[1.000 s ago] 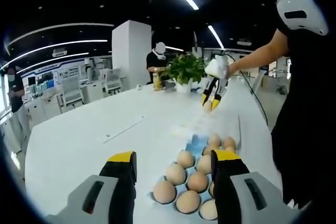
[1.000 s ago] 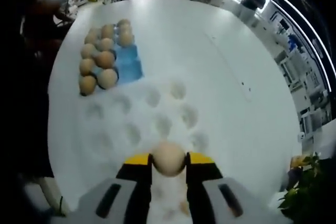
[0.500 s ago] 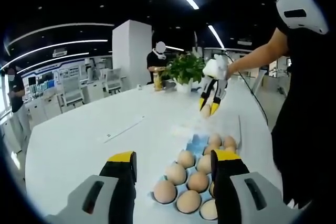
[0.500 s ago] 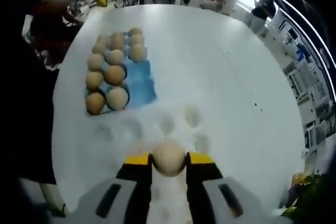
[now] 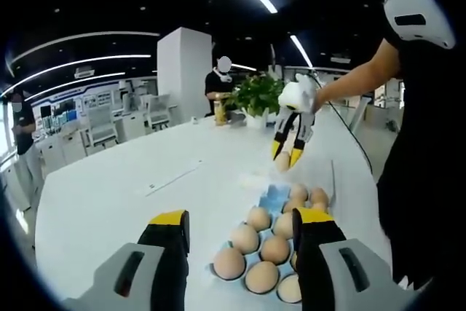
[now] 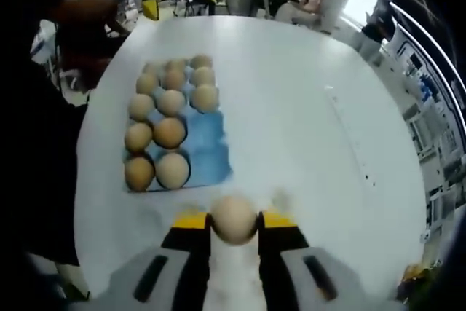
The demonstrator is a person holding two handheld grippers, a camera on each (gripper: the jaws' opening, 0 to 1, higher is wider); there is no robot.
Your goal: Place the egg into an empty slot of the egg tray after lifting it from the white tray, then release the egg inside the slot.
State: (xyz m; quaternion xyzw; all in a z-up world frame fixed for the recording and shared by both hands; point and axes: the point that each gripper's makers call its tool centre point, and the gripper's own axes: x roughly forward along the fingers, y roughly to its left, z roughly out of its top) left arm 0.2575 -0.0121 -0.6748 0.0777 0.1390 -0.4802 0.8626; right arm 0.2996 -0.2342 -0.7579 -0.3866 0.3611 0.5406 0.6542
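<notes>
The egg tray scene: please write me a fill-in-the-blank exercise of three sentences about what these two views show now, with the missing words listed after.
1. The right hand-held gripper is shut on one ____.
2. The egg tray with the free slots has the colour ____.
3. The left hand-held gripper holds nothing, so its jaws stand ____.

Missing words: egg; blue; open
</notes>
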